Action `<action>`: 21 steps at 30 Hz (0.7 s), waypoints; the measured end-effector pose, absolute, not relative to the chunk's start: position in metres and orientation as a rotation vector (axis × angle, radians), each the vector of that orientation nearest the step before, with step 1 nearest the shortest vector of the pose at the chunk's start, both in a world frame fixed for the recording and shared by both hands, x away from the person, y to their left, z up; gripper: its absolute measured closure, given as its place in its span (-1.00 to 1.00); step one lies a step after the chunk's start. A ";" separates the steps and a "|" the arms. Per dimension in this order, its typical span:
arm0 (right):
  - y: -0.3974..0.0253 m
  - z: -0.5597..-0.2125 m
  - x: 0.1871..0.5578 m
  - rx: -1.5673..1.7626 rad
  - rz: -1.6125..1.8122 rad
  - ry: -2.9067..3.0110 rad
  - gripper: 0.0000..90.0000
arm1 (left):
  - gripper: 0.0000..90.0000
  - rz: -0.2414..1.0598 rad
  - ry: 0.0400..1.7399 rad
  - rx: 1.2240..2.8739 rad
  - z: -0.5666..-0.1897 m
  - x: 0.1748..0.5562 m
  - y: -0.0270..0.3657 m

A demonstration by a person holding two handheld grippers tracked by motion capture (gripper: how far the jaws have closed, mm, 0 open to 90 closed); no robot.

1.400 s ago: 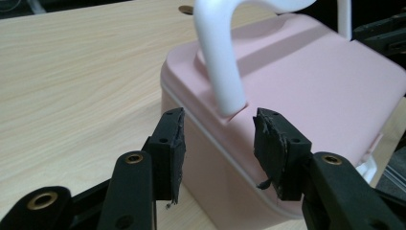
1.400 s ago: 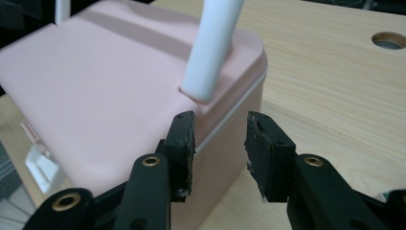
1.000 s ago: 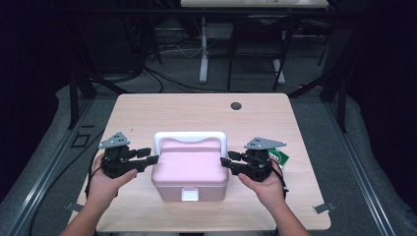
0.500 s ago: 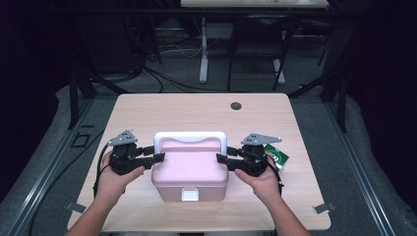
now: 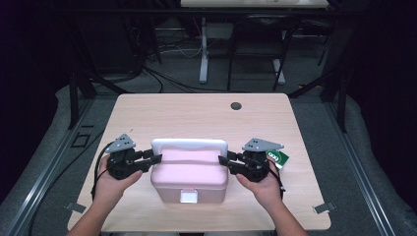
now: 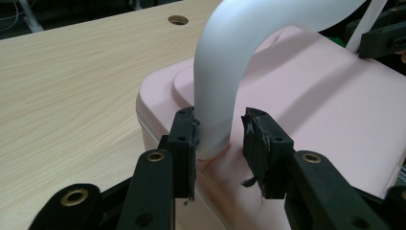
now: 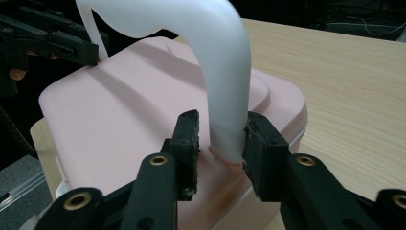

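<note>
Looking down from the high view, one pink box [image 5: 189, 174] sits on the near half of one light wooden table [image 5: 196, 115], its single white handle [image 5: 189, 144] standing up along the far edge of the lid. Two grippers flank it, one to each side. The left gripper [image 5: 153, 158] reaches in from the left, held in the person's left hand [image 5: 115, 179], and the right gripper [image 5: 223, 162] reaches in from the right, cradled in the right hand [image 5: 263, 182]. Each carries one grey three-cornered plate on top. One white latch [image 5: 188, 196] shows on the box's near face. One green-and-white packet [image 5: 278, 157] peeks out just behind the right gripper, and one dark round hole [image 5: 236, 105] marks the table's far side.

Over to the left gripper view: the left gripper [image 6: 219, 139] has its two black jaws set either side of the handle's [image 6: 225, 76] foot on the pink lid [image 6: 306, 105]. One jaw touches the handle; the other stands off with a clear gap, so the hold is loose, not clenched. The other gripper shows at the top right corner.

Now the right gripper view: the right gripper [image 7: 221, 143] has both jaws pressed against the handle's [image 7: 225, 81] other foot, clamped on it. The pink lid [image 7: 119, 124] stretches away, with the opposite gripper at the far top left.
</note>
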State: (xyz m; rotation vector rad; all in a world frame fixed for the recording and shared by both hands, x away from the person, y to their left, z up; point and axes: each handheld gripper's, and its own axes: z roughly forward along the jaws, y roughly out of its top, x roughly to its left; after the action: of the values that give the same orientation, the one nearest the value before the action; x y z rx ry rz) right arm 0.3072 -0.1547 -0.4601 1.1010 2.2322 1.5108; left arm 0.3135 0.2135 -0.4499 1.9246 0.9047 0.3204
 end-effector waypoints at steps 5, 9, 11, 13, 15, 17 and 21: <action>-0.153 -0.460 0.301 1.085 1.516 2.233 0.59 | 0.53 0.342 0.898 1.933 -0.449 0.307 0.214; -0.151 -0.460 0.297 1.068 1.511 2.235 0.61 | 0.61 0.348 0.897 1.931 -0.450 0.302 0.216; -0.150 -0.460 0.296 1.063 1.506 2.238 0.61 | 0.61 0.345 0.891 1.937 -0.449 0.300 0.217; -0.150 -0.459 0.294 1.062 1.498 2.239 0.62 | 0.61 0.341 0.894 1.939 -0.449 0.298 0.218; -0.149 -0.459 0.293 1.055 1.506 2.245 0.62 | 0.61 0.345 0.893 1.939 -0.449 0.296 0.218; -0.149 -0.459 0.293 1.050 1.500 2.247 0.62 | 0.62 0.347 0.887 1.942 -0.449 0.295 0.219; -0.148 -0.459 0.293 1.045 1.502 2.246 0.63 | 0.62 0.337 0.889 1.941 -0.449 0.295 0.220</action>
State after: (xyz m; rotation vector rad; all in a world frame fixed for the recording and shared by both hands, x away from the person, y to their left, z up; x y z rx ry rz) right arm 0.2929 -0.1484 -0.4593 1.0453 2.2464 1.5022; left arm 0.2951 0.2198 -0.4489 1.9410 0.8893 0.3369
